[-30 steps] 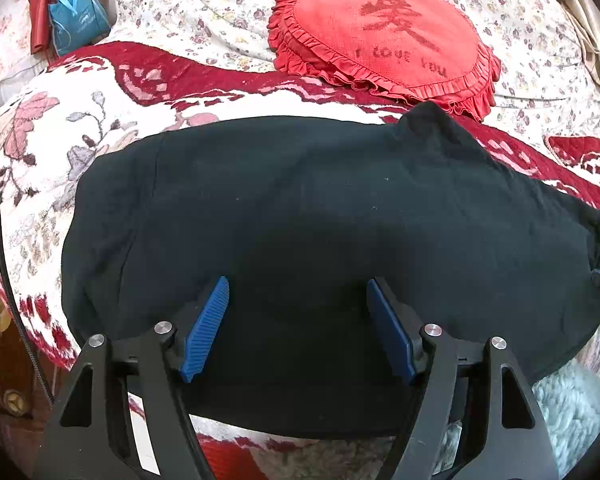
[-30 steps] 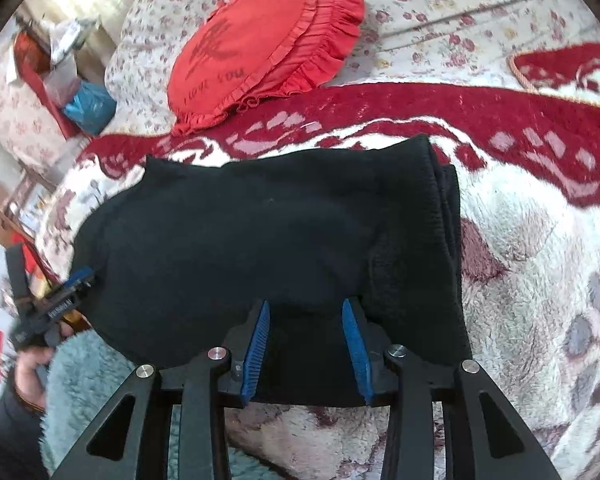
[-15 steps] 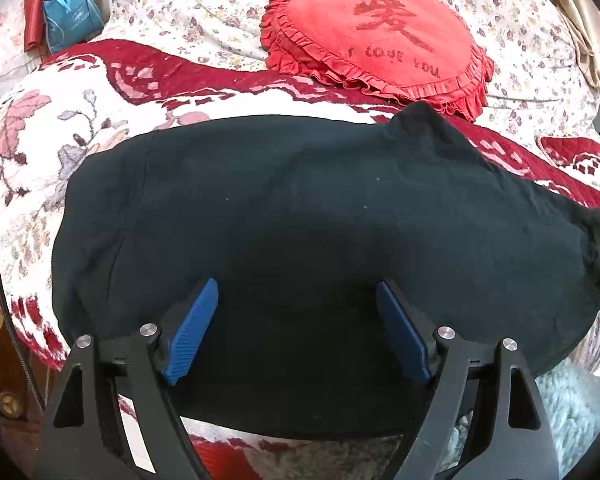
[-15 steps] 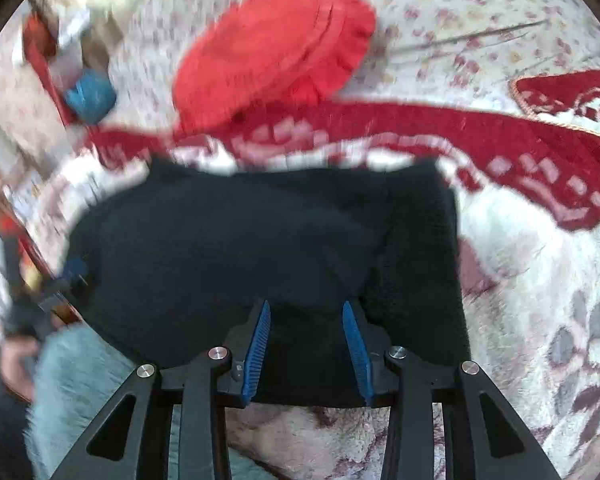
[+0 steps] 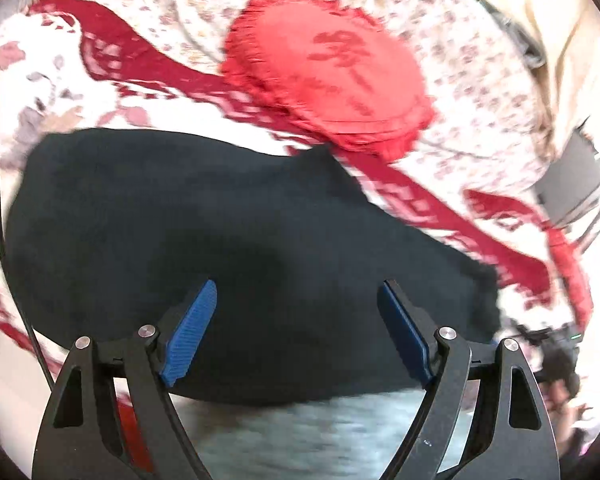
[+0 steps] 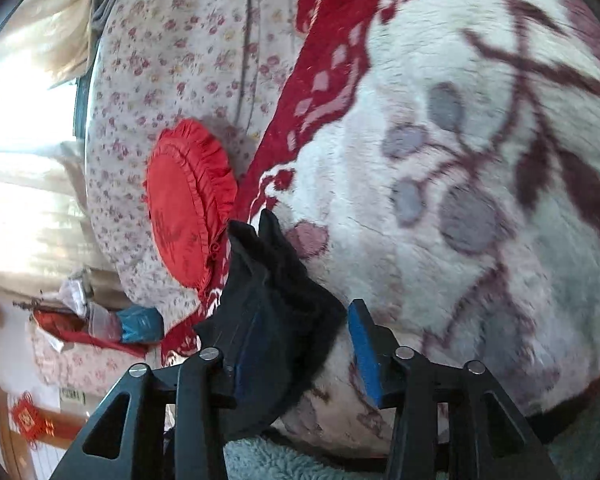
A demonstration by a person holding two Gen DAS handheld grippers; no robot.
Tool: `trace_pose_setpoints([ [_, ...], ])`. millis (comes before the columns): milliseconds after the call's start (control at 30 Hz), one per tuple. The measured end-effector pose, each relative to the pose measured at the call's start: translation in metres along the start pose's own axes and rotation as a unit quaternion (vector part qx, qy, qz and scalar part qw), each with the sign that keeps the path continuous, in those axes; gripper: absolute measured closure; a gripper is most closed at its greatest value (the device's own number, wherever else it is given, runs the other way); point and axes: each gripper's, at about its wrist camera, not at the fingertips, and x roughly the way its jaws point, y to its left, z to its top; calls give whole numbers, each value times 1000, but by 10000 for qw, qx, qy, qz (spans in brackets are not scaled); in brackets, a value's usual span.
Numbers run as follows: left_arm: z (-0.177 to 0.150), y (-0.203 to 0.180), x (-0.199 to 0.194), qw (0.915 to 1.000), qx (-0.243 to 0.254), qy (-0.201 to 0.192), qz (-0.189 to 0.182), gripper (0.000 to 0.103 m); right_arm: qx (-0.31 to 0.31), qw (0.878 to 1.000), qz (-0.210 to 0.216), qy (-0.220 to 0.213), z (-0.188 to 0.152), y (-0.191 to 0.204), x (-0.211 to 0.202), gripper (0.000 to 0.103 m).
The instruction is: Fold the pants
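Black pants on bed look soft, floppy, light; I'd pinch edge w/ left gripper wide, empty, right gripper part-open, just widened, hem between jaws.

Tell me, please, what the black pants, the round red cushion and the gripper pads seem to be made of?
The black pants look like a soft, matte knit or fleece: no sheen, limp folds. The round red cushion looks like woven cloth with a pleated ruffle rim and darker lettering. The left gripper has blue pads that look like ribbed rubber or plastic, on black, slightly glossy plastic arms.

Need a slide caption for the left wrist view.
Open left gripper above folded black pants on a bed, red cushion behind.
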Motion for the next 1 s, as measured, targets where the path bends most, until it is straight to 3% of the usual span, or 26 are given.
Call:
trace_pose_setpoints([
  [67,-10,-11,4,9999,2,-57,-121,20,123,9998,108,105,-4,-4,3,59],
  [200,-12,-10,15,9997,-131,213,-49,20,126,9992,155,338,-9,-6,15,59],
  [433,-14,13,18,9968,-716,318,-160,20,117,9992,351,170,-8,-6,20,59],
  [500,-15,14,16,9968,-736,268,-175,20,-29,9994,285,169,-9,-3,20,74],
  [567,-15,15,13,9969,-741,191,-164,20,-117,9996,180,174,-10,-3,21,80],
  [700,-16,26,2,9956,-930,-87,-112,20,-65,9997,136,181,-10,-7,24,82],
  [867,-24,56,-9,9851,-1631,-481,263,20,192,9993,256,198,-10,-15,24,83],
  [1000,-31,78,-14,9744,-2103,-637,473,20,-277,9993,236,78,-14,5,16,94],
])
